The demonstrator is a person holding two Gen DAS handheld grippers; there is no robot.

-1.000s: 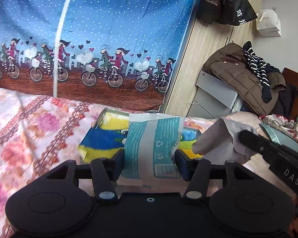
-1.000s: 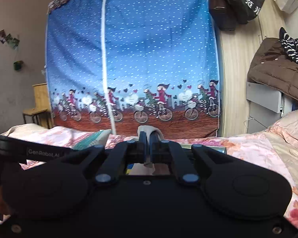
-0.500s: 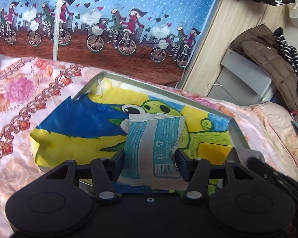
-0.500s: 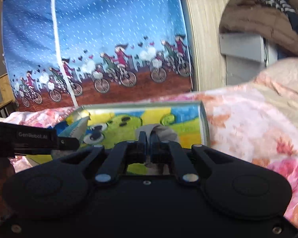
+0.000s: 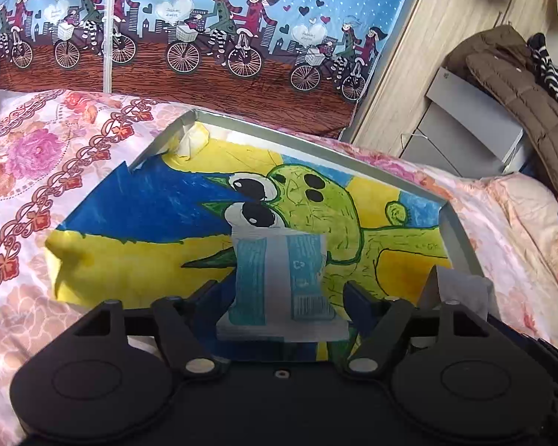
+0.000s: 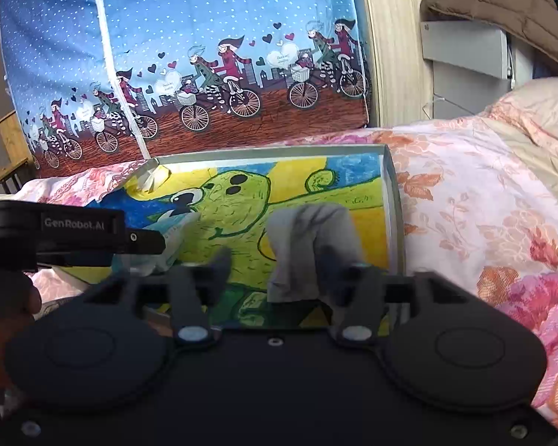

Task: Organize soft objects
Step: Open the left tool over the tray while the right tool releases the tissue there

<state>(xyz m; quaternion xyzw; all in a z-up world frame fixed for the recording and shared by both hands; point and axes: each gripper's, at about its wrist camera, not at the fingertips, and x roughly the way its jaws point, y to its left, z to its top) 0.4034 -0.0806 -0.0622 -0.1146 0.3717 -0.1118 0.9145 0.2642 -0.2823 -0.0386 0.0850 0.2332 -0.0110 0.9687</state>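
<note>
A shallow grey-walled box (image 5: 316, 141) lined with a green cartoon drawing lies on the bed. My left gripper (image 5: 284, 293) hangs low over it, and its jaws are opening. A teal and white tissue packet (image 5: 279, 275) stands between the fingers, and the pads are clear of its sides. Over the box's (image 6: 392, 204) right part, my right gripper (image 6: 275, 267) has its jaws opening too, the fingers blurred. A grey cloth (image 6: 308, 245) droops between them, close to the right finger. The left gripper's body (image 6: 74, 234) shows at the left. The cloth (image 5: 454, 290) also appears at the box's right corner.
A floral bedspread (image 5: 37, 171) surrounds the box. Behind hangs a blue fabric panel with cyclists (image 5: 204, 18), beside a wooden wardrobe (image 5: 409, 74). A brown jacket (image 5: 513, 81) lies on grey drawers at the right. A hand (image 6: 3, 319) holds the left gripper.
Both grippers came down over the box. The left jaws widened off the tissue packet. The right jaws, shut on the grey cloth before, have spread apart.
</note>
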